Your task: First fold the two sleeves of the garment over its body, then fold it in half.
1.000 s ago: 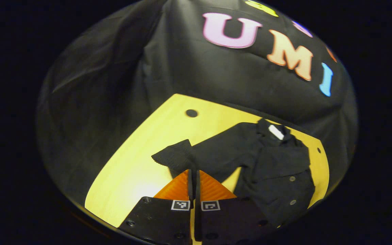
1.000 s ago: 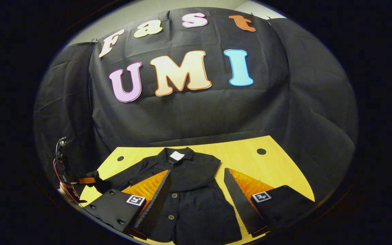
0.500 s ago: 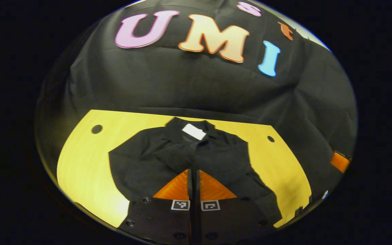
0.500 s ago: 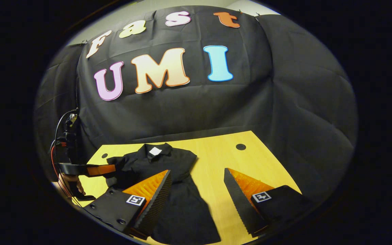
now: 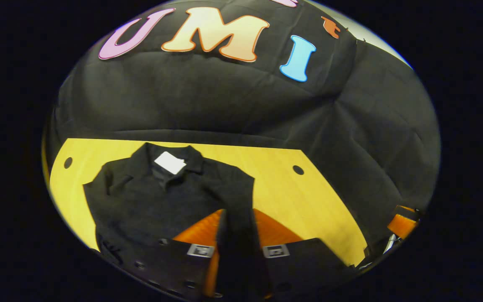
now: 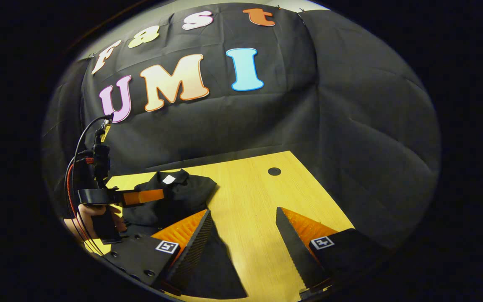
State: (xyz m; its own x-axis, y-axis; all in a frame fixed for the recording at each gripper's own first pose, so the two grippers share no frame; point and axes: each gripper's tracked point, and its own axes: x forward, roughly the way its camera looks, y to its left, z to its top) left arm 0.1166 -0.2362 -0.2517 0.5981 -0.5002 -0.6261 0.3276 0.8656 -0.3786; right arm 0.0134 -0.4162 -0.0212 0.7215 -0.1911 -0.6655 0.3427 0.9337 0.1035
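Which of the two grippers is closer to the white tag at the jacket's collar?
The left gripper. It hangs over the jacket, just beside the white tag, with dark cloth between its fingers. The right gripper sits farther back, open, over the jacket's hem and the table.

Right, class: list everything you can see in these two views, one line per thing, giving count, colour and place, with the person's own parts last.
Garment: one, black, lying on the table's left part, collar toward the wall.
White tag: one, inside the collar.
Table: one, yellow wood, with dark round holes near its far edge.
Cloth wall: black, behind the table.
Left gripper: one, dark cloth between its fingers.
Right gripper: one, fingers spread over the table.
Hand: one, holding the left gripper's handle.
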